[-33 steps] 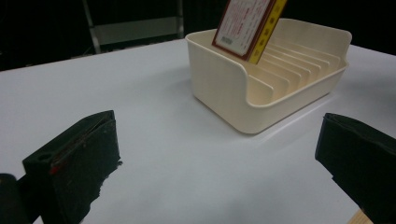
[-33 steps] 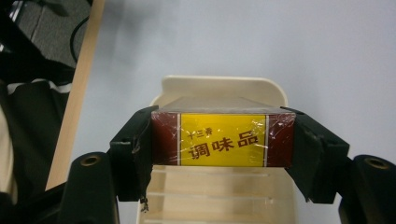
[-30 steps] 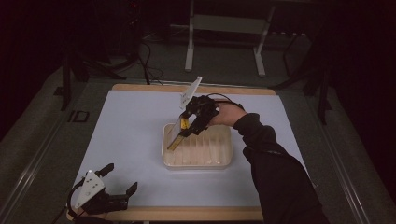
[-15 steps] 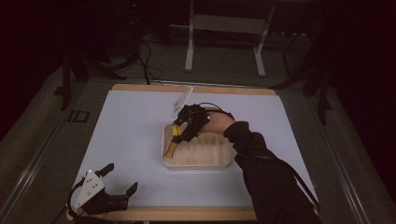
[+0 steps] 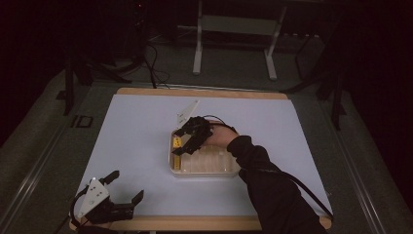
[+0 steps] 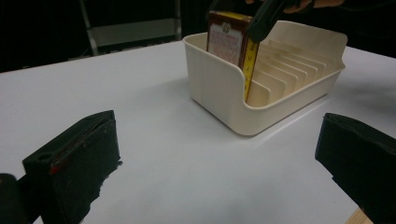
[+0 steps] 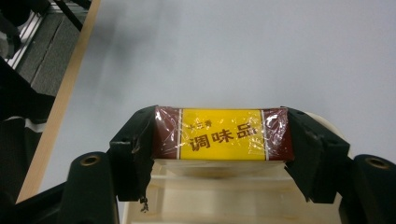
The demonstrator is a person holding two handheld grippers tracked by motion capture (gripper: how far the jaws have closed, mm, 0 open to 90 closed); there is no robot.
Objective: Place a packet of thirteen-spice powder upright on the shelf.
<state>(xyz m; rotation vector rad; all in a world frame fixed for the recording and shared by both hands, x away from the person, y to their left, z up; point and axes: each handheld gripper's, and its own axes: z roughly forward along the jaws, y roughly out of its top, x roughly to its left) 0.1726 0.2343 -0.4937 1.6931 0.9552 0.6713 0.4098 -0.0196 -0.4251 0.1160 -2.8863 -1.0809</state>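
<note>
**Right gripper lowering a seasoning box into the rack**

Right gripper clamps the seasoning box by its ends, part-way into the end slot of the cream rack on the desk. Tilted, the box could catch a divider or tip on release. Its yellow band reads 调味品; smaller print is probably illegible. Left gripper rests wide open.

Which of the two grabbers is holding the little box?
The right gripper, over the cream rack, clamps the yellow box. The left gripper sits open, apart.
</note>
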